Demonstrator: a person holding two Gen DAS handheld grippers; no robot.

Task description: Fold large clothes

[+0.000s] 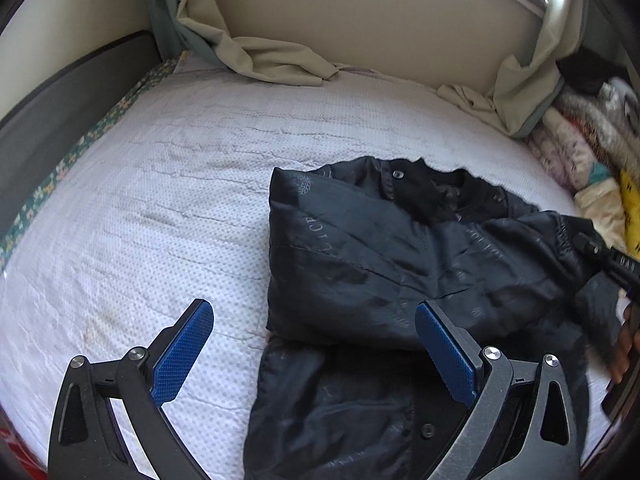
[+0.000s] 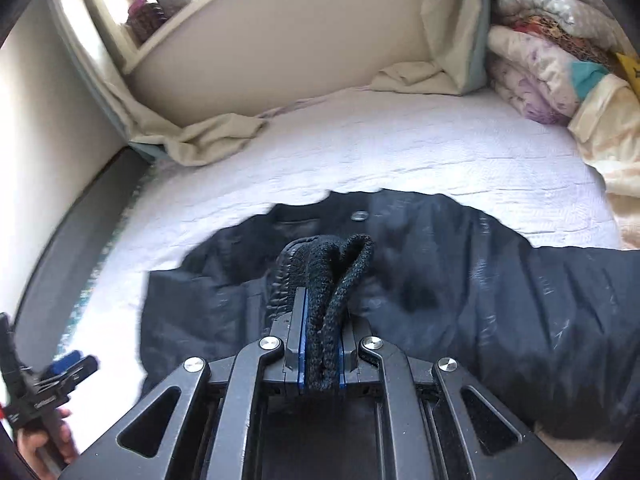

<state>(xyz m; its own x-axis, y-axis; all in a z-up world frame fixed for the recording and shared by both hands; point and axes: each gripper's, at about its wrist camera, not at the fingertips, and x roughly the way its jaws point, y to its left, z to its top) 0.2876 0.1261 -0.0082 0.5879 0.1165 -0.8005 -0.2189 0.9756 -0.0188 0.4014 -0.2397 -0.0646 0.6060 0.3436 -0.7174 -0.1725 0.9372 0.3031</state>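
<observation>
A black jacket (image 1: pixel 392 264) lies on the white bed (image 1: pixel 160 184), its left side folded over the body. My left gripper (image 1: pixel 314 328) is open and empty above the jacket's lower left edge. My right gripper (image 2: pixel 320 320) is shut on the jacket's black knit cuff (image 2: pixel 336 264) and holds it up over the jacket (image 2: pixel 500 312), whose sleeve runs off to the right. The right gripper also shows at the right edge of the left wrist view (image 1: pixel 608 260). The left gripper shows at the lower left of the right wrist view (image 2: pixel 68 368).
A beige curtain (image 1: pixel 272 60) drapes onto the bed's far edge below a window sill. A pile of folded bedding and clothes (image 2: pixel 560 60) stands at the bed's right end. A dark bed frame (image 1: pixel 60 92) borders the left side.
</observation>
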